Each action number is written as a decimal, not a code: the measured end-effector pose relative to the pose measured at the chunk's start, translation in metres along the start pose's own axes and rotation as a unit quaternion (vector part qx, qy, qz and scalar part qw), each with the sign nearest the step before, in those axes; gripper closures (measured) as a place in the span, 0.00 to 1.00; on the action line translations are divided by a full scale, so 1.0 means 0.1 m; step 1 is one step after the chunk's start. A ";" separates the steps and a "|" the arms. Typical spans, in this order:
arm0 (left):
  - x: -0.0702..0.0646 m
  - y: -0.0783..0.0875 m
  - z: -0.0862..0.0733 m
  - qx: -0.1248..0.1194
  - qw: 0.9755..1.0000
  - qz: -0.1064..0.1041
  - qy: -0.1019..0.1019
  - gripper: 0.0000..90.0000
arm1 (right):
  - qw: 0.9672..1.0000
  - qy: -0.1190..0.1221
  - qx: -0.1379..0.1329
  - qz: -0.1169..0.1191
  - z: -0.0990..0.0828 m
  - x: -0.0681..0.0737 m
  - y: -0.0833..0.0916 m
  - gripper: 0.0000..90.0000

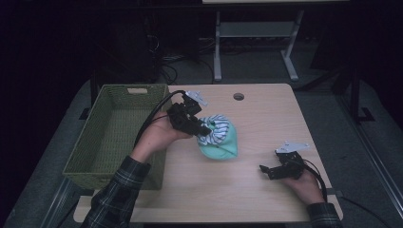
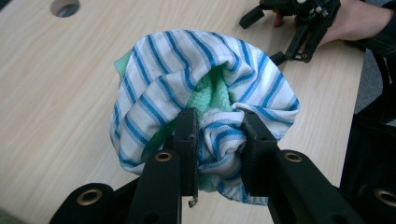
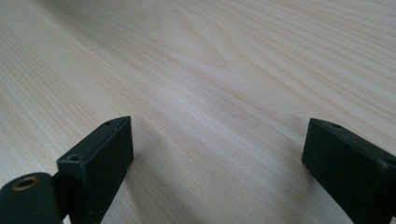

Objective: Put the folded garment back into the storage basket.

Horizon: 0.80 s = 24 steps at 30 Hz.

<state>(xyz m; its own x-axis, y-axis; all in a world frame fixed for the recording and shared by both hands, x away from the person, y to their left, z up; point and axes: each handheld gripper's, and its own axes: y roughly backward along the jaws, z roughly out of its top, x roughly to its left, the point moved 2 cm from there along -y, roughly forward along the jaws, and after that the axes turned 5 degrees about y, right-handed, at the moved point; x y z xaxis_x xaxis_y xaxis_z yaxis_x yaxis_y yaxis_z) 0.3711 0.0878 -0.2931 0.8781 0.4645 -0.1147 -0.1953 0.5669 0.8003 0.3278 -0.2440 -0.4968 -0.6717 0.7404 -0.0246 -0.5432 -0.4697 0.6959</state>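
The left gripper (image 2: 217,140) is clamped on a fold of the blue-striped white cloth (image 2: 205,93), bundled round a green cloth (image 1: 223,145) with no readable label. The rounded bundle, with no clear long axis, sits near the table's (image 1: 266,123) middle, beside the woven basket (image 1: 114,133). The right gripper (image 1: 271,172) rests near the right edge, jaws apart.

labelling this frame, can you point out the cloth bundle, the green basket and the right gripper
cloth bundle (image 2: 159,93), left gripper view, on its blue-striped outer fold.
green basket (image 1: 163,99), high view, on its right rim.
right gripper (image 1: 267,172), high view, midway between its open fingertips.
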 end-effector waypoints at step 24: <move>0.32 0.72 -0.20 -0.033 0.998 0.047 0.041 0.79 | 1.000 -0.001 0.001 0.000 0.00 0.00 0.00 0.10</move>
<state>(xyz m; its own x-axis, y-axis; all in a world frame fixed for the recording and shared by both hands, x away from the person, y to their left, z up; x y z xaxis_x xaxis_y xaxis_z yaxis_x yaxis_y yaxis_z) 0.3769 0.1569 -0.2509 0.8163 0.5706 -0.0900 -0.3062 0.5595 0.7702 0.3279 -0.2440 -0.4967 -0.6705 0.7415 -0.0242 -0.5427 -0.4680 0.6975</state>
